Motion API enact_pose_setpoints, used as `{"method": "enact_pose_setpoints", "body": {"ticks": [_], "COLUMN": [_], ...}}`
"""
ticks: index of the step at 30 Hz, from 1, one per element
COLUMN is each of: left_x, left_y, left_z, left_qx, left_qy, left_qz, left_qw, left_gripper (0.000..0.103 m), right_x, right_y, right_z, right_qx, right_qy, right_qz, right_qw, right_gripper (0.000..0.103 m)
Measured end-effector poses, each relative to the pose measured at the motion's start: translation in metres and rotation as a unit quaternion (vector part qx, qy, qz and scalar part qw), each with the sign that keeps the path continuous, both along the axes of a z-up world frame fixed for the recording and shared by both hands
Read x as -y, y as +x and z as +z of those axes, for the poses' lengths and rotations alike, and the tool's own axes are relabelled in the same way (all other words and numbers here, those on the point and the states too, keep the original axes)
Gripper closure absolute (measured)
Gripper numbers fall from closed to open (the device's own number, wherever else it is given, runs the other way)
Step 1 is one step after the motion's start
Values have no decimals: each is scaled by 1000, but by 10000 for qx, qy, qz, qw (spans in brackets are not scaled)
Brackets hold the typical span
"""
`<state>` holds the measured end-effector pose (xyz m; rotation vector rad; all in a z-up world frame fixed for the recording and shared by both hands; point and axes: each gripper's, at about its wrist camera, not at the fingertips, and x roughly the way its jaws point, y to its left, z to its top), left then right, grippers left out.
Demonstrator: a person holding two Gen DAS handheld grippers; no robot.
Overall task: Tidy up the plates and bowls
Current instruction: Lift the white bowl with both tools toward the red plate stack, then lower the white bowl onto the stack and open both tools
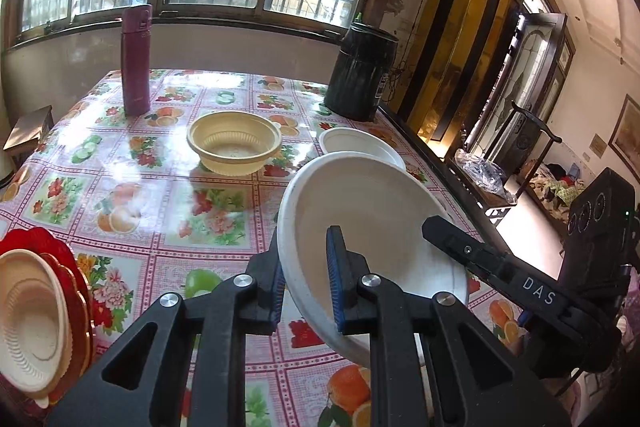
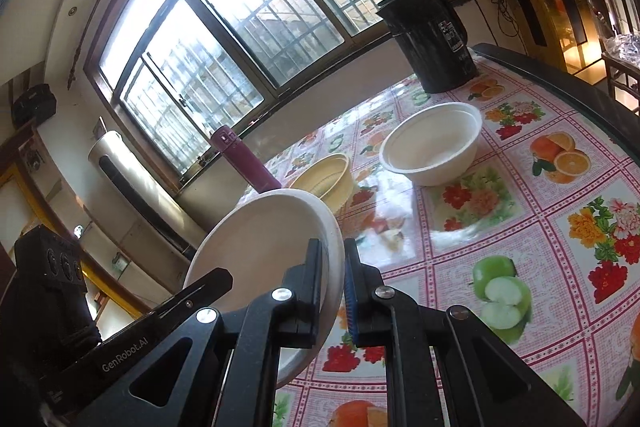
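The table under its fruit-and-flower cloth holds a black bin at the far right corner and a maroon flask at the far left. My left tongs and my right tongs both pinch the rim of one white bowl, tilted above the table's near edge. Behind it sits a second white bowl, with a yellow bowl near the middle. At my left, a cream plate lies on red plates.

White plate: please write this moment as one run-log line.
left gripper: shut on white plate | right gripper: shut on white plate | plate: tilted, off table | white bowl: on table
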<state>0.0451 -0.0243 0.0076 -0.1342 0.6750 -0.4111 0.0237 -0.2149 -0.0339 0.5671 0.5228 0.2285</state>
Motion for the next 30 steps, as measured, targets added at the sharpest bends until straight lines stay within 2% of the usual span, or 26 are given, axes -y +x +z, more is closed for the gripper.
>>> {"method": "enact_pose_setpoints", "body": {"ticks": [5, 9, 15, 19, 23, 30], "left_x": [-59, -107, -173, -202, -220, -235], "left_y": [-5, -10, -22, -26, -28, -29], "left_z": [2, 2, -5, -13, -31, -54], "left_qx": [68, 89, 83, 25, -158, -449], "left_qy": [17, -14, -11, 19, -12, -40], "left_qz": [610, 1092, 1754, 2088, 2248, 2257], "left_qw": [9981, 9940, 9845, 9780, 9743, 9732], "left_gripper": [88, 88, 88, 88, 88, 87], "right_x": [-62, -115, -201, -248, -277, -296], "right_y": [15, 35, 54, 62, 64, 68], "right_z": [8, 7, -2, -15, -30, -54], "right_qx": [127, 66, -79, -207, -325, -544], "right_qy": [-98, -88, -281, -458, -628, -889], "right_qz": [570, 1108, 1815, 2173, 2356, 2393], "right_qw": [9982, 9938, 9830, 9748, 9693, 9653], "right_gripper": [90, 90, 90, 89, 88, 85]}}
